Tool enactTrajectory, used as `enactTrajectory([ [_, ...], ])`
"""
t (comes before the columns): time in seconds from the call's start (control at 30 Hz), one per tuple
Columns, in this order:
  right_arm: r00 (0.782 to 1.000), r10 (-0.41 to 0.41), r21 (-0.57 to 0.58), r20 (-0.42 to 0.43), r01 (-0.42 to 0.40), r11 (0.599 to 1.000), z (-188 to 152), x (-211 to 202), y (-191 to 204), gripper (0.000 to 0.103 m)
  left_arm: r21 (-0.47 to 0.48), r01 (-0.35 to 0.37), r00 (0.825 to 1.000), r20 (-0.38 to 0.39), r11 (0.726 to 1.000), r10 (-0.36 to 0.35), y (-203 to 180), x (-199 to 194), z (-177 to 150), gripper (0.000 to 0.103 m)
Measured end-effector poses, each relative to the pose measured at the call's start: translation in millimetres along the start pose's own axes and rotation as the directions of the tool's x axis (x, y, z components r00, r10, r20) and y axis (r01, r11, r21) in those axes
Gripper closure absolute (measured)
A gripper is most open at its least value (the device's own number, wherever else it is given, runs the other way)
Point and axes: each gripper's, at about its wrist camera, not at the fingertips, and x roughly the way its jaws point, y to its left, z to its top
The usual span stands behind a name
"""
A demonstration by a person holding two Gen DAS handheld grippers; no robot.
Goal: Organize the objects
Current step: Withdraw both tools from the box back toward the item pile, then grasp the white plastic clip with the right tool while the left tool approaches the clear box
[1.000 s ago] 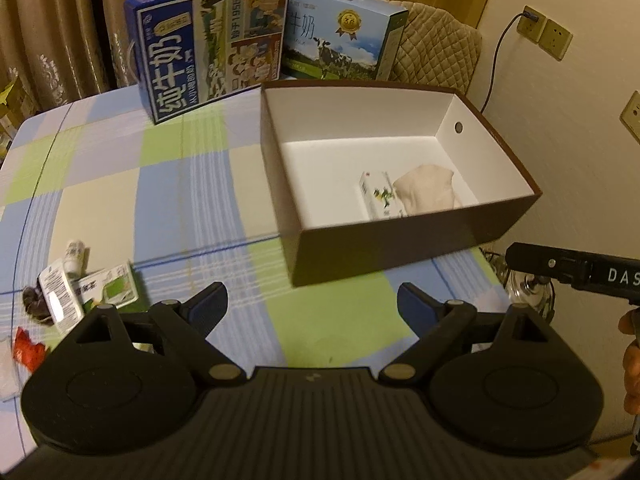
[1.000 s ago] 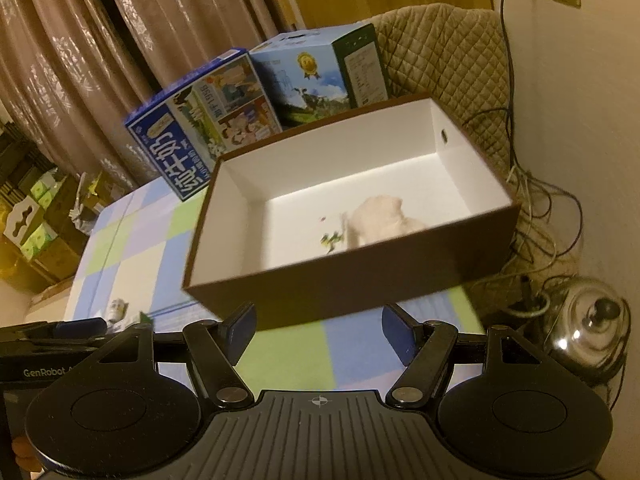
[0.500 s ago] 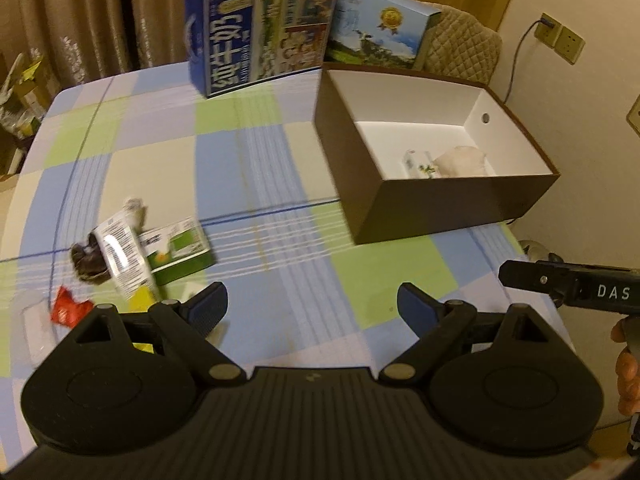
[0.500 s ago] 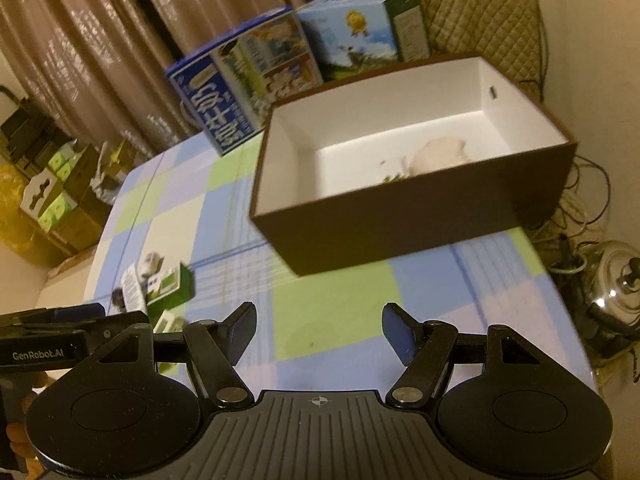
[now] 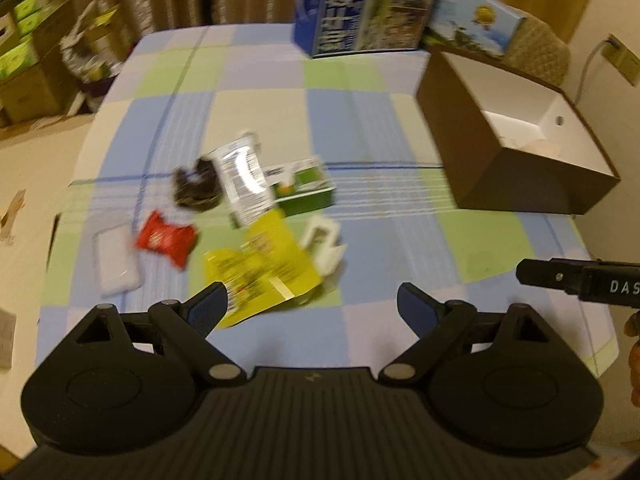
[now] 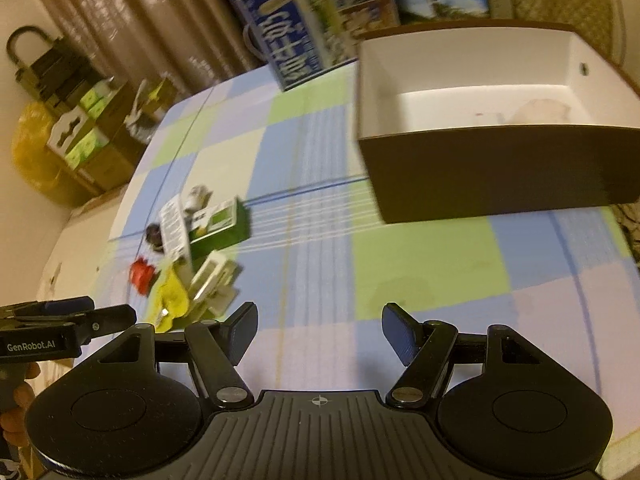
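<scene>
Loose items, clustered toward the table's (image 5: 360, 120) left edge: yellow packet (image 5: 264, 264), red wrapper (image 5: 166, 238), green box (image 5: 308, 192), white holder (image 5: 322, 242), label pack (image 5: 242, 178). Box (image 5: 520, 152), at the right edge, holds a pale item. Left gripper (image 5: 312, 304): wide open, empty, above the yellow packet. Right gripper (image 6: 318, 330): wide open, empty, over bare cloth. Advised: lower the left squarely, take one item alone, avoid dragging neighbours.

The counter (image 5: 352, 120) wears a blue, green and cream checked cloth. At its middle lies a cluster: green box (image 5: 306, 192), white printed packet (image 5: 242, 178), red wrapper (image 5: 166, 238), yellow packet (image 5: 266, 264). A brown box (image 5: 512, 184) sits at two o'clock, milk cartons (image 5: 360, 8) at twelve.
</scene>
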Motion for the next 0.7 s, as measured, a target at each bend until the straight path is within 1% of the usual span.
enactTrajectory([
  [0.33,0.997,0.065,-0.097,-0.038,-0.069,0.993,1.3,33.5,48.6,0.036,-0.088,-0.076,0.997,-0.019,0.993,0.074,60.4,-7.3,-22.2,0.013],
  [0.7,0.984,0.174,-0.215,-0.042,-0.179,0.960,-2.8,72.3,97.8,0.036,-0.163,-0.120,0.993,-0.034,0.979,0.116,110.9,-8.3,-37.2,0.013],
])
